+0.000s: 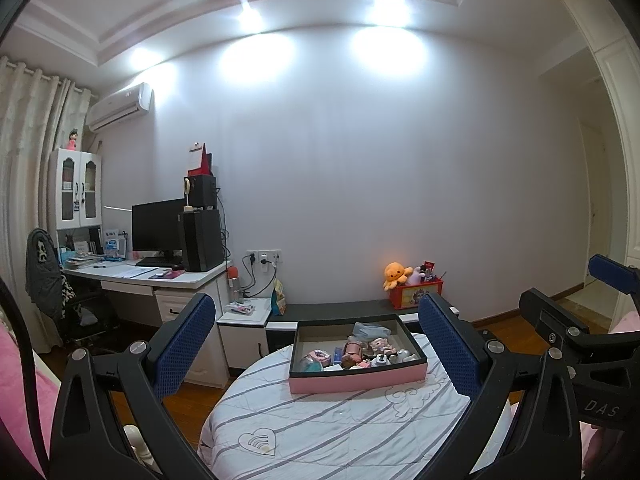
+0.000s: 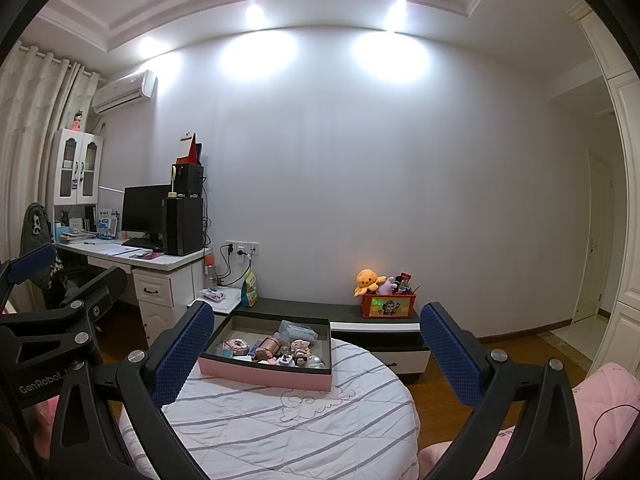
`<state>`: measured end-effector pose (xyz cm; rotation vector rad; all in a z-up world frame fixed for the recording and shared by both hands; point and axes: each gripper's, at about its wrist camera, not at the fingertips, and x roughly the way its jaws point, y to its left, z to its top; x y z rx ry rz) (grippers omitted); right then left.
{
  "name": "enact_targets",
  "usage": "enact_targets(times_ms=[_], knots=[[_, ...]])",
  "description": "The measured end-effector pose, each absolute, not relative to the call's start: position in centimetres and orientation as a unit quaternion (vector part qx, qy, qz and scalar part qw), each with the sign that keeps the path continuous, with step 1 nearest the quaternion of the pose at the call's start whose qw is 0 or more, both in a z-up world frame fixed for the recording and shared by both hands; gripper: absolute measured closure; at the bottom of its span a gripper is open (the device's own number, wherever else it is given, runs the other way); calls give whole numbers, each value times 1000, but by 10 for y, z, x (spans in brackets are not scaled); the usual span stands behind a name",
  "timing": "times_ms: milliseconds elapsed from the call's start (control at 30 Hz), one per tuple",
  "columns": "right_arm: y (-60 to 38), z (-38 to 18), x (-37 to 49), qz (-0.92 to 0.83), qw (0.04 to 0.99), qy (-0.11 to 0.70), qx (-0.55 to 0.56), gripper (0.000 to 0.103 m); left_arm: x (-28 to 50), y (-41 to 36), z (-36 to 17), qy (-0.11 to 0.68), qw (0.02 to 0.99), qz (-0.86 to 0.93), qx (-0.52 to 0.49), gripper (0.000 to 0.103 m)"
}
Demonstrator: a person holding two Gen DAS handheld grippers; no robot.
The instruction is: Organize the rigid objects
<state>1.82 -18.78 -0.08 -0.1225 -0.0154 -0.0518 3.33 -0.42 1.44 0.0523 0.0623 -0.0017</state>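
Left gripper [image 1: 316,344] nearest lens, jaws spread wide, holding nothing; right gripper [image 2: 316,350] likewise wide apart, nothing between. Pink tray [image 1: 356,382] with black rim sits on round striped bed [image 1: 340,432], ahead of both grippers, untouched. Small figurines [image 1: 362,350] jumbled inside tray. Beyond: low dark bench [image 1: 340,307] with red toy box [image 1: 414,294], orange plush octopus [image 1: 394,274].

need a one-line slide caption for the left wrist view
Open left gripper hovers before a pink-sided, black-rimmed tray of small toys on a striped round quilted surface; right gripper alongside.
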Motion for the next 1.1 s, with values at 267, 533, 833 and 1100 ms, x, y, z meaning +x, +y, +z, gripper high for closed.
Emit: enact_targets(times_ms=[267,533,833,1100], knots=[[-187,0,18,-26,998,-9,-61,0,31,-3,18,28,999,2,26,0],[-186,0,18,-25,998,-9,-61,0,31,-3,18,28,999,2,26,0],[-186,0,19,-26,998,-11,-62,0,29,-1,22,25,999,5,26,0],[-185,0,18,-25,998,-10,-62,0,28,-1,23,25,999,6,27,0]])
